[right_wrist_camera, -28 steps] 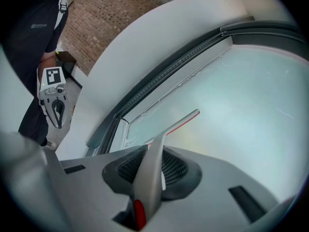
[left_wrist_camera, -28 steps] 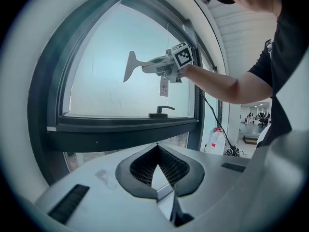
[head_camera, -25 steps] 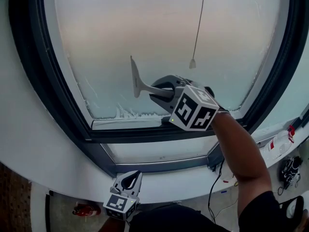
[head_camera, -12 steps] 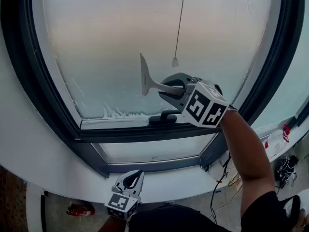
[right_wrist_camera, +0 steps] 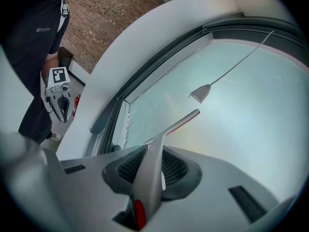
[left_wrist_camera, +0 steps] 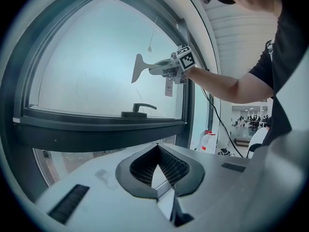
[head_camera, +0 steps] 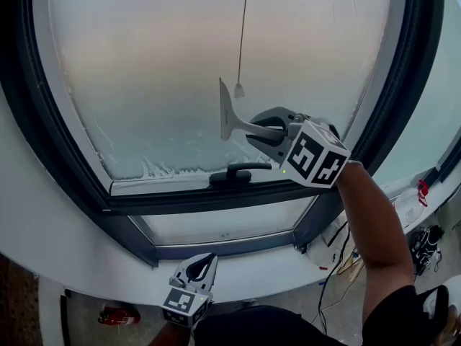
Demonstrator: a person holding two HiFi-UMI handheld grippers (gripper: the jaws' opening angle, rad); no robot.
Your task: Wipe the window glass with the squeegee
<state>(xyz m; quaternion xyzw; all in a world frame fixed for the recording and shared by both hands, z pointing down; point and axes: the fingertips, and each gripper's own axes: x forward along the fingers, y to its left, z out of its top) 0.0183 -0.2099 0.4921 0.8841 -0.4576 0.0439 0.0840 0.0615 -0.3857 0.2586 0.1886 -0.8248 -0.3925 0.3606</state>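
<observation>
Frosted window glass (head_camera: pixel 144 78) in a dark frame (head_camera: pixel 43 143) has the grey metal squeegee (head_camera: pixel 229 120) at its lower right, blade axis vertical, with most of the pane lying leftward. Its handle is clamped in the right tool (head_camera: pixel 268 133). Jaws together and empty, the left tool (head_camera: pixel 199 268) hangs low, well apart.

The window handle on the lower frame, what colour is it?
The handle is black, clearest in the left gripper view.

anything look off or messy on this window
A jagged white residue line runs along the bottom edge of the glass, left of the handle, not wiped yet. A hanging cord pull sits right beside the squeegee in the right gripper and might snag. Nothing looks broken.
</observation>
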